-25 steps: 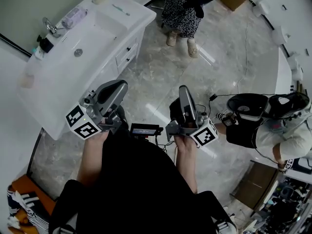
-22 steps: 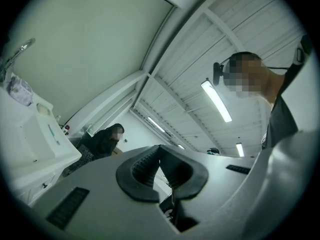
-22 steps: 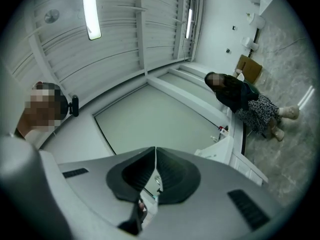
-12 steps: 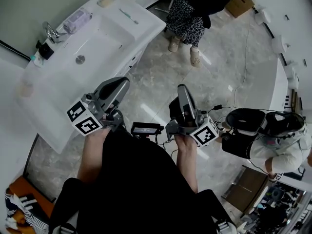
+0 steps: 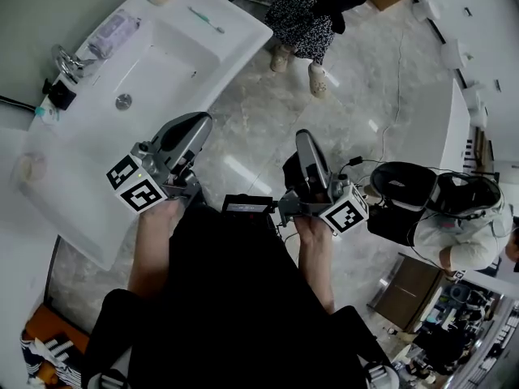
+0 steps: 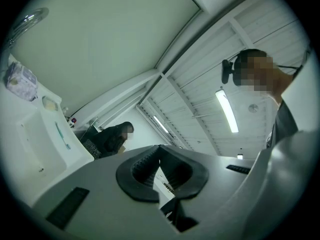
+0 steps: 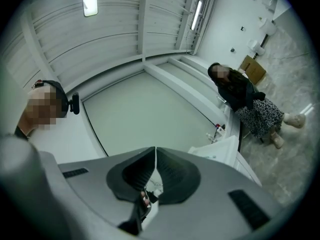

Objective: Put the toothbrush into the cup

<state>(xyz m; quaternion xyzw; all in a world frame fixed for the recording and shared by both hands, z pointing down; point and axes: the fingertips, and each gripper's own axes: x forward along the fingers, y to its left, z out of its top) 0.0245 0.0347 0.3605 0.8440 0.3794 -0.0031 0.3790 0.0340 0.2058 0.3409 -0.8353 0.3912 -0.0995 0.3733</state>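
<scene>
Left gripper [image 5: 197,121] and right gripper [image 5: 303,138] both closed on nothing, my hands holding them side by side, toothbrush [image 5: 205,19] lying flat on the sink counter [image 5: 239,39] well ahead-left of my left jaws.

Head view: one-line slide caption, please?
Left gripper and right gripper, both shut and empty, short of the sink counter where the toothbrush lies.

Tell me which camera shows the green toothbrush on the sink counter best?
The head view: the toothbrush lies fully visible from above on the white counter beside the basin. The left gripper view shows it small and foreshortened; the right gripper view, barely a speck.
</scene>
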